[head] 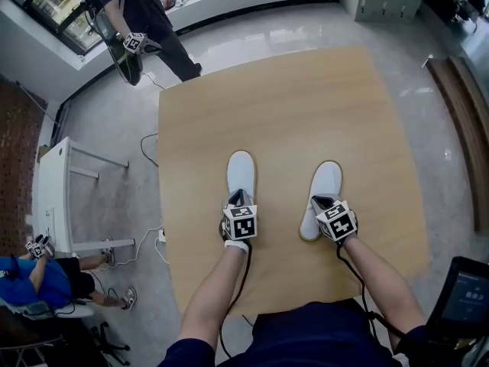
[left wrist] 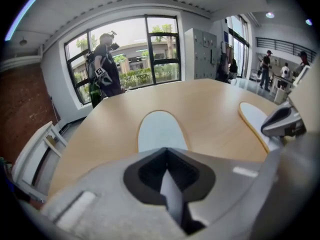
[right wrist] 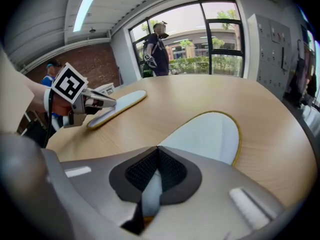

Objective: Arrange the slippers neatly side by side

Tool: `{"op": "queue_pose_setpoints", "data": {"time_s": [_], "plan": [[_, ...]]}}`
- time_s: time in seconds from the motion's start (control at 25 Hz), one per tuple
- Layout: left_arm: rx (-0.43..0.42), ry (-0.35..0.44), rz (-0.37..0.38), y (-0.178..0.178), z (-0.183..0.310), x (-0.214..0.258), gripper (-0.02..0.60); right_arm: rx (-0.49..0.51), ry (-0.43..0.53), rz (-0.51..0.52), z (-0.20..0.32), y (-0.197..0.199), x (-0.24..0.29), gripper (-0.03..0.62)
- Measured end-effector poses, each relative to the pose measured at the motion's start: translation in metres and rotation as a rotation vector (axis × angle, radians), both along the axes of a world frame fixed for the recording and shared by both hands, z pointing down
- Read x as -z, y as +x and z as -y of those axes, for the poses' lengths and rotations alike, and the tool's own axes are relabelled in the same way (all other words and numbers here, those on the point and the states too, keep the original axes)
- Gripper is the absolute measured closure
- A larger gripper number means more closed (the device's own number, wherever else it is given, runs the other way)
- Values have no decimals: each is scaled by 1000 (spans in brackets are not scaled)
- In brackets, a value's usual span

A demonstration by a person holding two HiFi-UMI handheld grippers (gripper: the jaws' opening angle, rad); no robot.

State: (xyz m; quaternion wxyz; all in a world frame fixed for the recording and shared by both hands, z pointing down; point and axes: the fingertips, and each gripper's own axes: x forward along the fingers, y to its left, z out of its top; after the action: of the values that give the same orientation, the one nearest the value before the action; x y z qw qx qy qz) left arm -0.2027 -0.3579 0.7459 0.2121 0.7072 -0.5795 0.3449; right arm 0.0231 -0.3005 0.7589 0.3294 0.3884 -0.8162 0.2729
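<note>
Head view, looking steeply down: a person sits at the near edge of a pale wooden table (head: 306, 98) with a handheld gripper in each hand. Two white slippers with thin tan edging lie flat on the table, toes pointing to the far side.

The left slipper (head: 241, 170) runs almost straight away from the person. The right slipper (head: 327, 182) lies well apart from it and leans a little, with its toe angled to the right, so the pair is not yet neatly matched.

Each gripper has hold of a slipper at its near, heel end. The left gripper (head: 239, 198) has its jaws pressed together on a thin white strip of the left slipper's heel. The right gripper (head: 324, 202) pinches the right slipper's heel the same way. Gripping at the heels probably lets each slipper be slid and turned across the wood without lifting it.

To judge by the gap, the work is midway — the slippers need drawing closer and the right one straightening.

A person (head: 137, 21) stands beyond the far left corner of the table, by the windows.
</note>
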Motion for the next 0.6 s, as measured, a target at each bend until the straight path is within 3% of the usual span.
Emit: {"op": "queue_pose_setpoints", "data": {"time_s": [0.16,0.28,0.36,0.6], "plan": [[-47,-36,-60,1,18,13,578,127,-52,2,3,3,-5,585],[-164,-81,-7,-4,28,2,578,128,-34,6,4,-1,-2,585],[-197,-110,5,-4,28,-4,578,113,3,-18,4,-1,2,585],[13,-125,-174,6,4,-1,578,91,35,-8,7,1,-1,585]]}}
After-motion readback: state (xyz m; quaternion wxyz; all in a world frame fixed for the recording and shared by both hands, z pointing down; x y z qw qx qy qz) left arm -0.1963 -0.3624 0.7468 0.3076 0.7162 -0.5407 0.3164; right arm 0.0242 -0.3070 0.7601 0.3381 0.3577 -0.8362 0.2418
